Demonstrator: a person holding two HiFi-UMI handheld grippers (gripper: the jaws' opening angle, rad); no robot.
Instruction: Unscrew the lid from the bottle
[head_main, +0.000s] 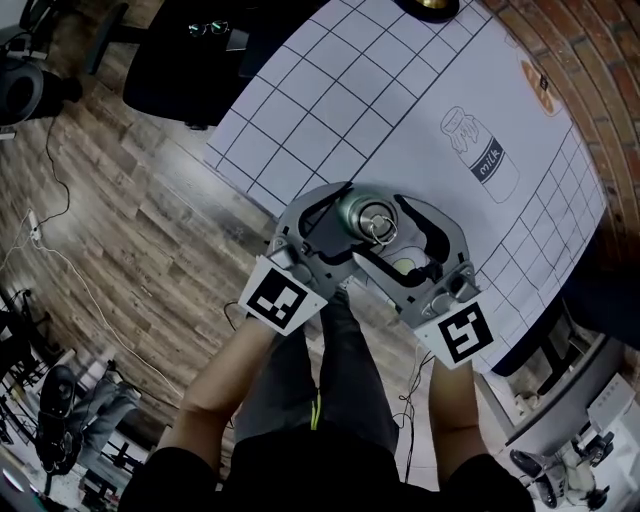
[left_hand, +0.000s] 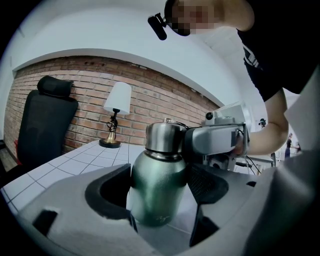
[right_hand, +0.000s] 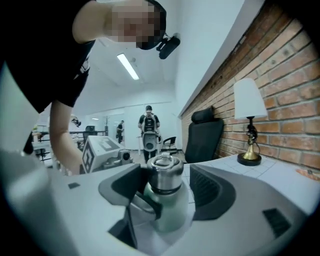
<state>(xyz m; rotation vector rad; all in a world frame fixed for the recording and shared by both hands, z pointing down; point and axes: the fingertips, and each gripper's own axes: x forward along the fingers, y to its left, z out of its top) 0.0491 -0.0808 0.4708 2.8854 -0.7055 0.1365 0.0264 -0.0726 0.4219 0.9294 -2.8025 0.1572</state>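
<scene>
Two grippers attend the bottle (left_hand: 159, 175), which stands on the counter (head_main: 420, 90) near the milk drawing (head_main: 482, 155). My left gripper (left_hand: 161, 202) is clamped on its green body. My right gripper (right_hand: 167, 186) stands wide around the lid (right_hand: 164, 172), not pressing it. I should close squarely on the lid before twisting.

"milk" on printed bottle drawing (head_main: 486, 160)

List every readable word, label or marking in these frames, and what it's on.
"milk": on the drawn bottle printed on the table mat.
Orange sticker on the mat: too small to read.
Emblem on the green bottle: blurred, unreadable.
</scene>
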